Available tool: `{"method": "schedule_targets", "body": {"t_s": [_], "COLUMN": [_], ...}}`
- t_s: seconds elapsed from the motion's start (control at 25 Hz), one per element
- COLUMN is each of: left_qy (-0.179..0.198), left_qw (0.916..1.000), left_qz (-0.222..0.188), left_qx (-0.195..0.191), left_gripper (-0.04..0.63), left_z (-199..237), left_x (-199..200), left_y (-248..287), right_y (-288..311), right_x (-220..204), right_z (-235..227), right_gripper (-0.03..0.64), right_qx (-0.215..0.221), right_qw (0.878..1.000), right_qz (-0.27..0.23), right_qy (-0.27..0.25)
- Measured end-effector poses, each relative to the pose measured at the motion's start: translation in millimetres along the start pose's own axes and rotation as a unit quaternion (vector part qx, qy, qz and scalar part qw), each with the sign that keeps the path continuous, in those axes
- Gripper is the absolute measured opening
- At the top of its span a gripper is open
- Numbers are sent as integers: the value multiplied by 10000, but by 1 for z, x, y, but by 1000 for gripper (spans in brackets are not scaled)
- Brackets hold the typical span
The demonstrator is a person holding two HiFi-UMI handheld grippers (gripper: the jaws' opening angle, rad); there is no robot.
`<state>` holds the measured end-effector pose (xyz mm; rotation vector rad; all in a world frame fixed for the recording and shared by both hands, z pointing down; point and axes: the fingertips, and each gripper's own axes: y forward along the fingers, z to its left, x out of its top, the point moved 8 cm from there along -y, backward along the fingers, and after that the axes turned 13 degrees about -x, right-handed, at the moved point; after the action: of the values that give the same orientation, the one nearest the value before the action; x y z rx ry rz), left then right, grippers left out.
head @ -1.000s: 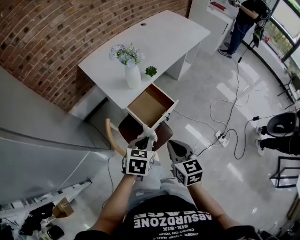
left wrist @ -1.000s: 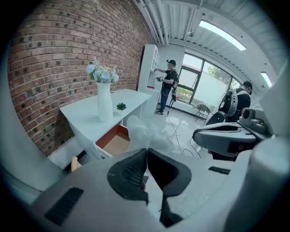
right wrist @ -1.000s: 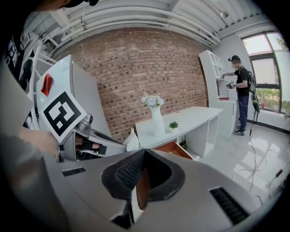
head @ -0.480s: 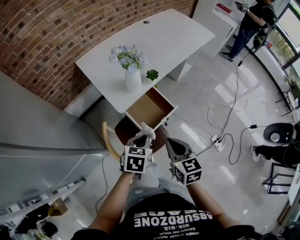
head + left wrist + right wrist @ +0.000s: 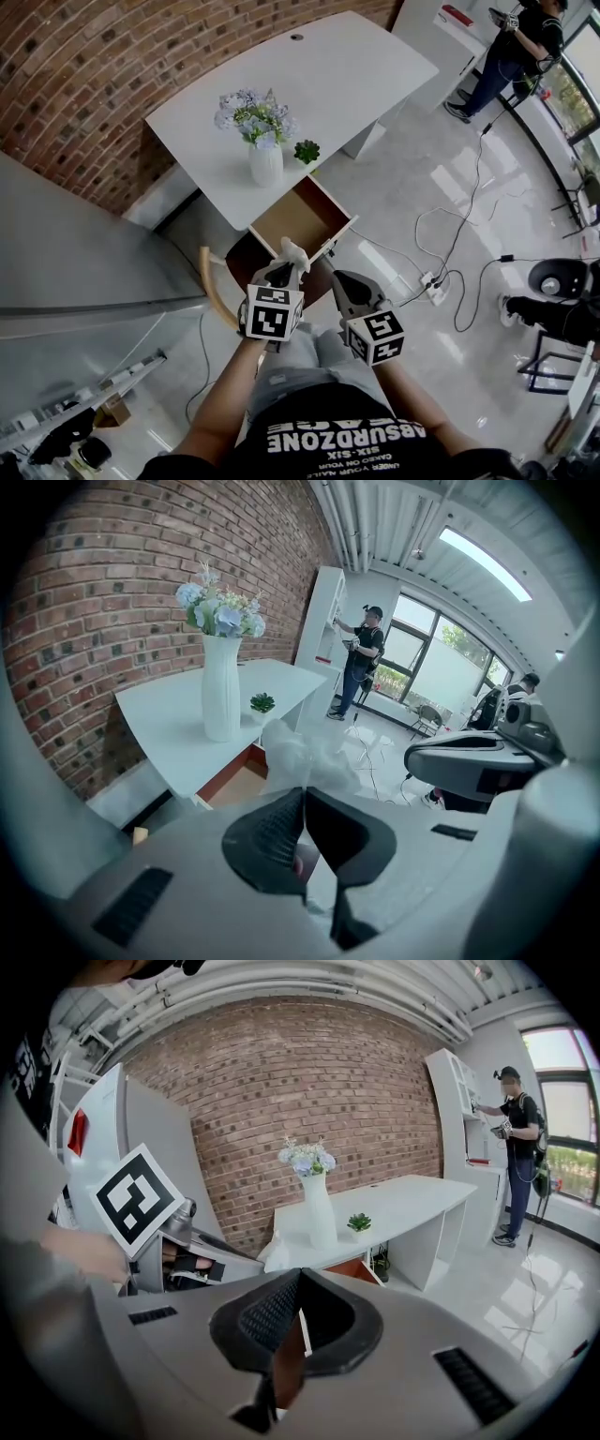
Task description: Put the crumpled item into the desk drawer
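**Crumpled item held in left claw**

Head view: left claw [image 5: 281, 272] holds the white crumpled item [image 5: 293, 251] by the open drawer [image 5: 298, 216] front.
Left gripper view: jaws clamped on it, the item bulging beyond the tips.
Right gripper view: right claw [image 5: 298, 1279] closed, empty.

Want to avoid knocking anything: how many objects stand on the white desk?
2. A white vase of flowers near the front edge of the desk; a small green plant beside it, by the open drawer. Nothing appears hidden.
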<state>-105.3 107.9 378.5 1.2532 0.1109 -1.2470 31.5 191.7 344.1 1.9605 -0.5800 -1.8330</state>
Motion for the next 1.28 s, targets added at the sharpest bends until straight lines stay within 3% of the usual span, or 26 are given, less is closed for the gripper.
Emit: {"method": "schedule_targets", "body": {"t_s": [0.48, 0.96, 1.28], "left_qy": [-195, -764, -947], "left_qw": [9997, 9955, 9929], "left_qz": [80, 33, -55], "left_qx": [138, 552, 724], "left_gripper": [12, 12, 12], "left_z": [13, 20, 29], "left_x": [13, 23, 23], "left_y": [21, 43, 55], "right_y": [29, 71, 92], "right_x": [19, 35, 33], "right_z": [-30, -52, -56], "right_gripper": [-2, -2, -2], "right_qx": [0, 794, 1003], "right_qw": [10000, 9959, 9937], "right_qz": [-4, 256, 332], "right_qy": [84, -336, -380]}}
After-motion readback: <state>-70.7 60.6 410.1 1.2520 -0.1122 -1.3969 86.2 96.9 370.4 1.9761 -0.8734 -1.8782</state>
